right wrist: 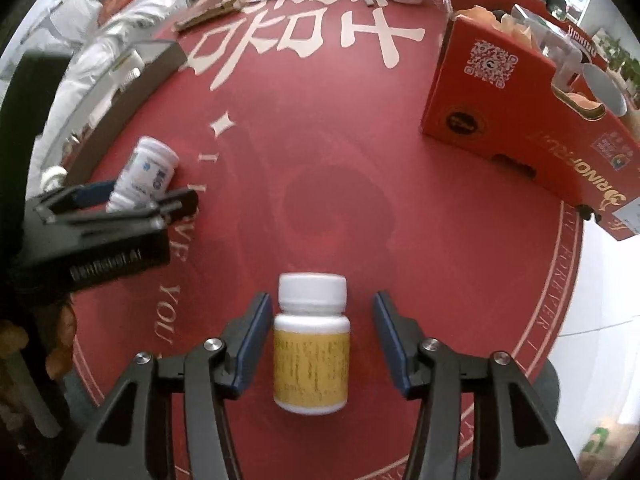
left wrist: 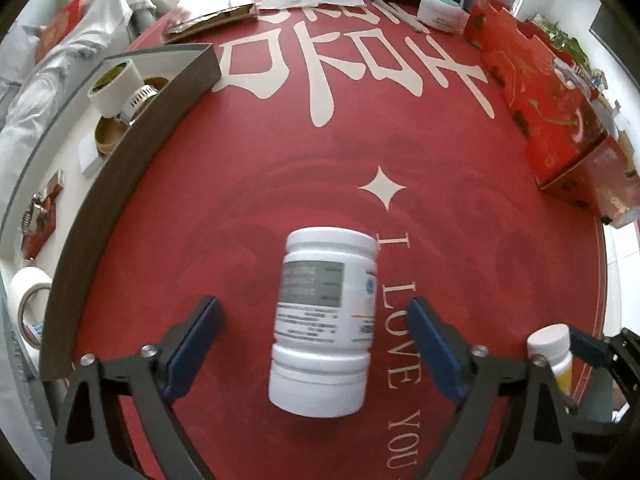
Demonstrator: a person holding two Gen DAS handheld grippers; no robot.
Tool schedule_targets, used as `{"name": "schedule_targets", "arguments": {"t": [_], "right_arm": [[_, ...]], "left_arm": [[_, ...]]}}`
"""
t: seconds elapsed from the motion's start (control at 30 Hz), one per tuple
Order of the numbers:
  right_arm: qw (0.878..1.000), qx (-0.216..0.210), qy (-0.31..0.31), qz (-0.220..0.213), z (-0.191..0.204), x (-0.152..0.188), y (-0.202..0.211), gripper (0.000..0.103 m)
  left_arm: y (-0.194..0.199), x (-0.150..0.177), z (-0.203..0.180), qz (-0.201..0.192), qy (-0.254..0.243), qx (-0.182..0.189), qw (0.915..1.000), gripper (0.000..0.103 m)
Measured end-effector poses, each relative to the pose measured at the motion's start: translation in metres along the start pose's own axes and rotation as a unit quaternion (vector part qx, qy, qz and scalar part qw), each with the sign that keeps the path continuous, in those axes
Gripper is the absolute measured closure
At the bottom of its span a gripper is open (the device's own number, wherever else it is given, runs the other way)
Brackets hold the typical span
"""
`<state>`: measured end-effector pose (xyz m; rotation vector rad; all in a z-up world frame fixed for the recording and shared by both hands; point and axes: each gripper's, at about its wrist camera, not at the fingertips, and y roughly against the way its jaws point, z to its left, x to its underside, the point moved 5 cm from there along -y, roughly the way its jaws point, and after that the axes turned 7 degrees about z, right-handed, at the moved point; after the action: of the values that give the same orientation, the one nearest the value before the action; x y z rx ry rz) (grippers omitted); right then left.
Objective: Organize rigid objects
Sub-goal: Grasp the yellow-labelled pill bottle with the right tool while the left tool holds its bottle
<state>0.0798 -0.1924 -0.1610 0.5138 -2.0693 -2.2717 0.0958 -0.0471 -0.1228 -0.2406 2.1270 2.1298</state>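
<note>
A: Red fills both views: a round red bench (left wrist: 280, 140) printed with large cream characters and the words "I LOVE YOU". What lies on it?

B: In the left wrist view, a white bottle with a grey label (left wrist: 326, 320) sits at lower centre of the frame, slightly blurred, cap end towards the top. The left gripper (left wrist: 316, 348) stands wide open around it, its blue pads well clear on either side, touching nothing.

A: And the other hand?

B: In the right wrist view, a smaller white bottle with a yellow label (right wrist: 311, 340) sits at lower centre. The right gripper (right wrist: 318, 340) is partly open: both blue pads sit just beside the bottle with a narrow gap on each side, so it is not gripped. The same yellow-labelled bottle shows at the lower right edge of the left view.

A: Anything around them?

B: A dark-walled open box (left wrist: 132, 152) curves down the left side of the left view, holding rolls of tape (left wrist: 114, 88) and small items too distorted to name. An orange carton (right wrist: 520, 128) with a QR code stands at upper right of the right view. A white jar with a pale teal lid (left wrist: 440, 12) sits near the top of the frame.
</note>
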Motion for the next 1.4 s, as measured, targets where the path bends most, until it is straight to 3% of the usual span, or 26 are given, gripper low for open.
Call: {"name": "schedule_targets", "arguments": {"t": [0.07, 0.13, 0.2, 0.27, 0.3, 0.67, 0.87, 0.97, 1.03, 1.07, 1.13, 1.17, 1.23, 1.27, 1.4], "right_arm": [[1.000, 0.014, 0.008, 0.008, 0.004, 0.002, -0.002, 0.042], [1.000, 0.010, 0.019, 0.021, 0.010, 0.005, -0.007, 0.017], [0.998, 0.032, 0.036, 0.031, 0.017, 0.006, -0.012, 0.015], [0.996, 0.043, 0.049, 0.053, 0.024, 0.007, -0.020, 0.002], [0.996, 0.045, 0.055, 0.056, 0.026, 0.007, -0.022, 0.000], [0.996, 0.046, 0.051, 0.061, 0.028, 0.001, -0.014, 0.000], [0.996, 0.047, 0.049, 0.059, 0.039, -0.004, -0.019, 0.000], [0.995, 0.050, 0.044, 0.069, 0.037, -0.003, -0.021, 0.000], [0.995, 0.049, 0.049, 0.069, 0.037, -0.002, -0.020, 0.009], [0.995, 0.049, 0.054, 0.068, 0.039, -0.001, -0.018, 0.013], [0.995, 0.047, 0.068, 0.063, 0.046, 0.001, -0.012, 0.034], [0.994, 0.047, 0.072, 0.061, 0.048, 0.002, -0.009, 0.039], [0.994, 0.046, 0.075, 0.060, 0.050, 0.003, -0.006, 0.061], [0.994, 0.045, 0.075, 0.059, 0.050, 0.004, -0.004, 0.066], [0.996, 0.027, 0.058, 0.061, 0.043, 0.008, -0.001, 0.066]], "left_arm": [[-0.003, 0.000, -0.001, 0.004, -0.004, 0.000, 1.0000, 0.000], [-0.003, -0.002, -0.002, 0.001, -0.004, 0.001, 1.0000, 0.000], [-0.003, -0.002, -0.002, -0.002, -0.003, 0.002, 1.0000, 0.000], [-0.002, -0.001, -0.001, -0.008, -0.001, 0.002, 1.0000, 0.000], [-0.002, 0.000, -0.001, -0.011, -0.002, 0.002, 0.9999, 0.000], [0.000, 0.004, 0.000, -0.015, -0.003, 0.002, 0.9999, 0.000], [-0.003, 0.001, 0.001, 0.010, -0.006, 0.004, 0.9999, 0.001], [-0.001, -0.001, -0.002, 0.014, -0.015, 0.006, 0.9998, 0.010], [0.005, 0.002, -0.009, 0.006, -0.030, 0.009, 0.9995, 0.026], [0.007, 0.001, -0.012, 0.005, -0.035, 0.010, 0.9993, 0.039], [0.010, 0.001, -0.018, 0.004, -0.047, 0.011, 0.9988, 0.060], [0.010, 0.001, -0.020, 0.009, -0.050, 0.011, 0.9986, 0.061], [0.010, 0.002, -0.019, 0.013, -0.044, 0.012, 0.9989, 0.061], [0.010, 0.004, -0.018, 0.015, -0.038, 0.014, 0.9991, 0.061], [0.012, 0.012, -0.004, 0.024, -0.008, 0.036, 0.9990, 0.061]]}}
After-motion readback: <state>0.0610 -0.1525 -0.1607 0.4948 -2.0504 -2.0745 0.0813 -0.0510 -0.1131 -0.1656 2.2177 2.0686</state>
